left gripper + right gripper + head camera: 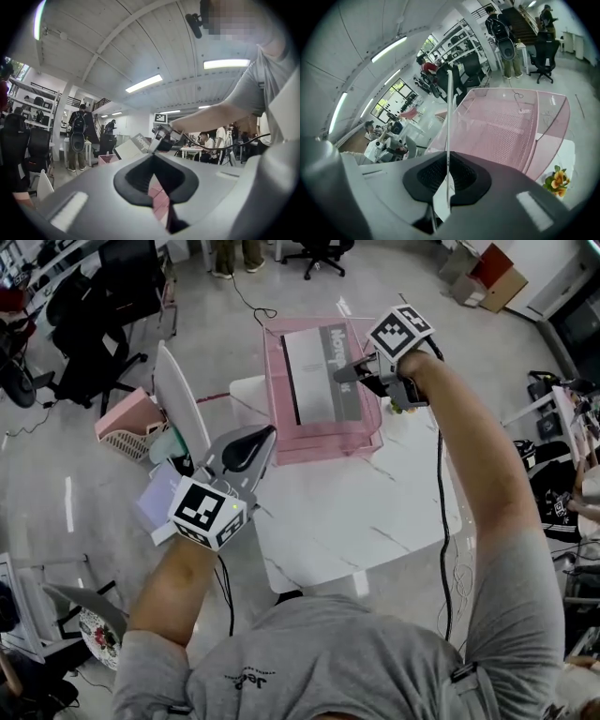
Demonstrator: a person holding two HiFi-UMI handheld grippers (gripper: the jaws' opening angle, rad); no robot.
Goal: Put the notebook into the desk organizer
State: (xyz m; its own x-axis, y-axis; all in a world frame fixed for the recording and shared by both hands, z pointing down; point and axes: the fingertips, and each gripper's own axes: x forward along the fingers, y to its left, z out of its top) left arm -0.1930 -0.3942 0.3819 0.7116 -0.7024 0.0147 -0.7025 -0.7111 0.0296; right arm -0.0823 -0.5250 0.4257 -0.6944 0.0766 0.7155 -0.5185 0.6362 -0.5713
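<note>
Right gripper (pixel 345 373), clamped on one edge of the notebook (pixel 317 381), holds it over the pink organizer (pixel 323 442) at twelve o'clock, seemingly to drop it in; left gripper (pixel 246 452), closed and empty, hangs at eight.

Notebook (pixel 323 376) cover: white lettering, starts "Not" (rest unclear).

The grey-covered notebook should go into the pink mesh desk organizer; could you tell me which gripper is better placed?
Right. The right gripper is shut on the grey-covered notebook, holding it over the pink mesh desk organizer; the left gripper is empty and farther away.
</note>
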